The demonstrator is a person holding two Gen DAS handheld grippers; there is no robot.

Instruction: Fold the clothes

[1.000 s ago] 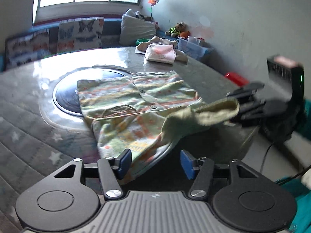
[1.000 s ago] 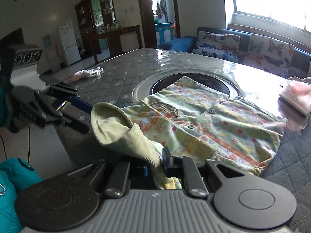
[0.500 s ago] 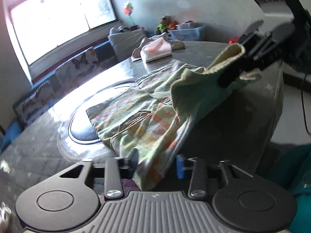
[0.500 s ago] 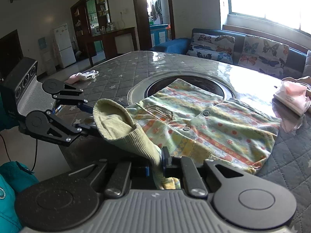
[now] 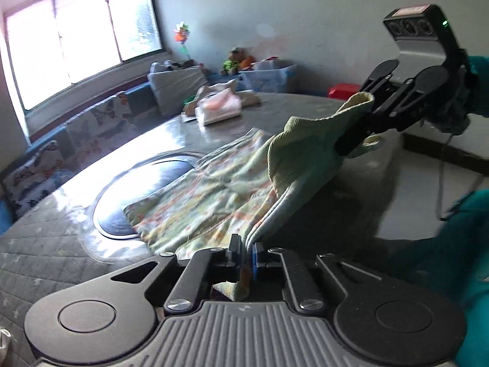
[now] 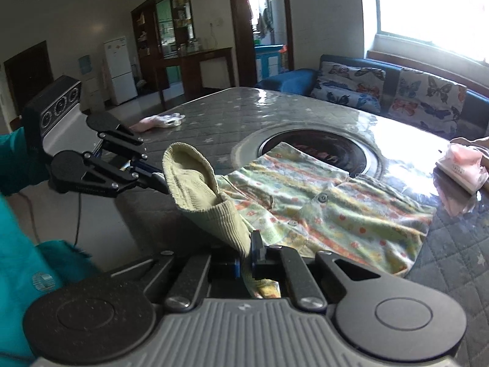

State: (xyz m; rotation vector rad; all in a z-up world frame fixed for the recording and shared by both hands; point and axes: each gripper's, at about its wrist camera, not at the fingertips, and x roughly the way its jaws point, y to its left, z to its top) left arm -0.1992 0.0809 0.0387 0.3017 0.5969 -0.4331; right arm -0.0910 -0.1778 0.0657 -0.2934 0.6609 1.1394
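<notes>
A small patterned green, orange and yellow shirt (image 5: 207,205) with buttons lies partly on the grey quilted table (image 5: 45,250), over a round dark inset (image 5: 128,192). Its near edge, with a plain green ribbed part (image 6: 211,211), is lifted off the table. My left gripper (image 5: 246,252) is shut on the shirt's near edge. My right gripper (image 6: 247,255) is shut on the ribbed part; it also shows in the left wrist view (image 5: 357,140), up at the right. The left gripper shows in the right wrist view (image 6: 152,180) at the left.
A folded pink garment (image 5: 218,110) lies at the table's far side, also in the right wrist view (image 6: 461,165). A small pink item (image 6: 156,120) lies at another edge. A butterfly-print sofa (image 6: 397,91) runs under the window. Floor lies beyond the table's near edge.
My left gripper was open beside the shirt's edge a second ago; it has closed on that edge. Both grippers have lifted the near edge higher.
</notes>
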